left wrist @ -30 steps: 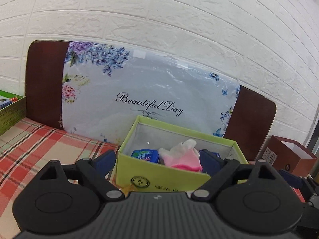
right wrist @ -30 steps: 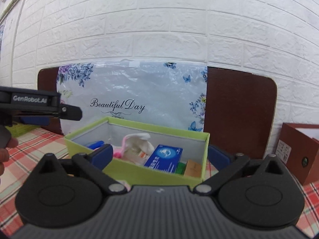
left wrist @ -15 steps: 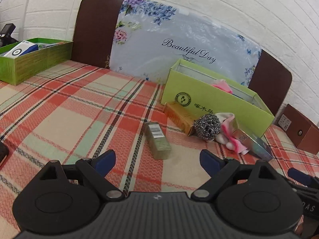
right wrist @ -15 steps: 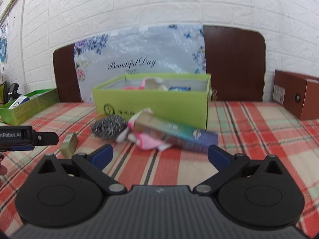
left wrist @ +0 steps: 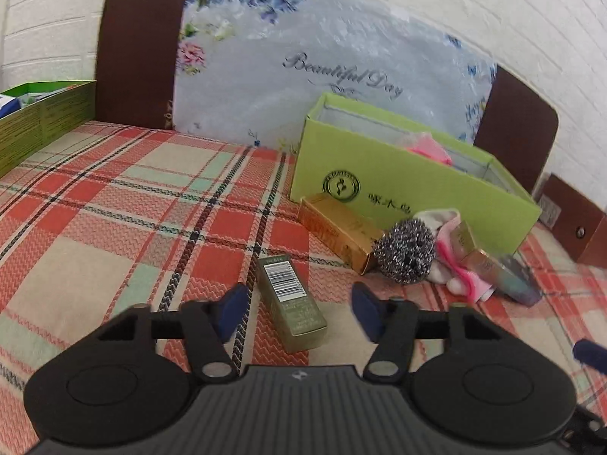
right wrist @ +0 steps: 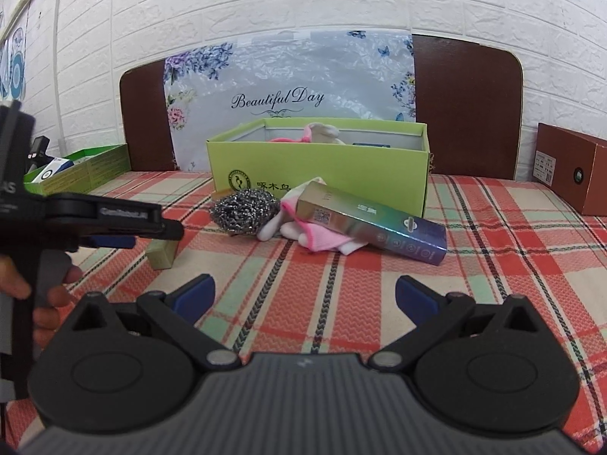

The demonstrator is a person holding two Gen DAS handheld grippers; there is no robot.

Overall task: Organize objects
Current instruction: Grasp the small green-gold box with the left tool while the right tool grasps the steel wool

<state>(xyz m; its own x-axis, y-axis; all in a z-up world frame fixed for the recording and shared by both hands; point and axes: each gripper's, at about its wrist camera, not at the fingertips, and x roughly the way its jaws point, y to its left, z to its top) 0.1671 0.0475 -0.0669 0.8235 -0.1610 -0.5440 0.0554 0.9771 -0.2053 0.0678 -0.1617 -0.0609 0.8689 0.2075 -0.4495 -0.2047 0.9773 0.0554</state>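
A small olive box (left wrist: 290, 303) with a barcode lies on the plaid tablecloth between the jaws of my left gripper (left wrist: 299, 297). The jaws are closing, with a gap on both sides of the box. Beyond it lie a gold box (left wrist: 341, 233), a steel scourer (left wrist: 406, 250), a pink-white cloth (left wrist: 461, 280) and an iridescent long box (left wrist: 500, 269), all in front of the light green box (left wrist: 398, 189). My right gripper (right wrist: 303, 295) stands open over bare cloth, short of the iridescent box (right wrist: 371, 225) and scourer (right wrist: 244, 208). The small olive box (right wrist: 162, 256) shows under the left gripper's fingers (right wrist: 151, 223).
A dark green box (left wrist: 45, 121) holding items sits far left. At the far right is a brown box (right wrist: 569, 174). A floral plastic bag (right wrist: 288, 87) leans on a dark brown board against the white brick wall. A hand (right wrist: 45, 295) holds the left gripper.
Both grippers came back and down from above the light green box to the tablecloth. The left one sank onto the small olive box and its jaws narrowed around it.
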